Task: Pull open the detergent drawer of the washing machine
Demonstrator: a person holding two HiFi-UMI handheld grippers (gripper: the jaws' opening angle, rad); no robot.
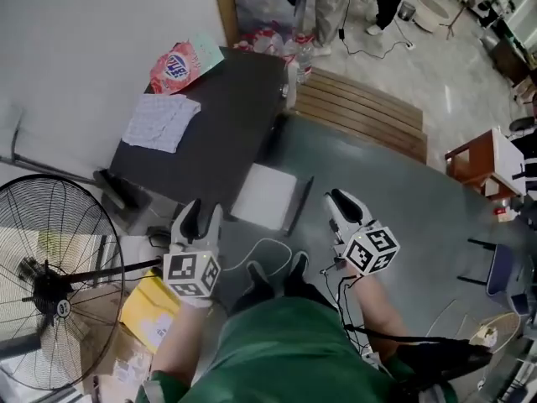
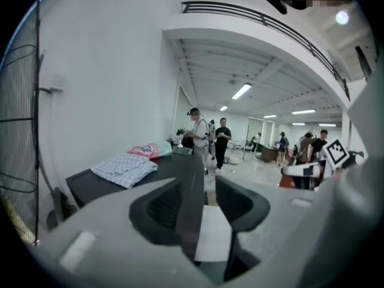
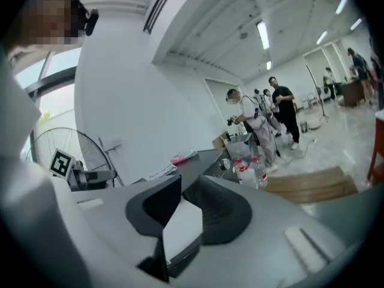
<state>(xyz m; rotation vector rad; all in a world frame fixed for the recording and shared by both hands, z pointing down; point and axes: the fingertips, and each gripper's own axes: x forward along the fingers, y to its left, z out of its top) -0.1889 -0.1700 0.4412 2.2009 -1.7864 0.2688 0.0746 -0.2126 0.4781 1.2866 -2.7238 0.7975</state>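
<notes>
Though apart and empty, jaws of left gripper (image 1: pixel 204 211) and right gripper (image 1: pixel 338 200) short of white panel (image 1: pixel 264 196).

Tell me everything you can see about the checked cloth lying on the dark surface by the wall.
The checked cloth is pale, white with a fine grey-blue check, and looks like soft woven fabric. It is loosely folded into a rough rectangle with rumpled edges and lies flat on the dark surface, near the wall-side edge. A pink printed bag lies close beyond it; whether they touch cannot be told.
</notes>
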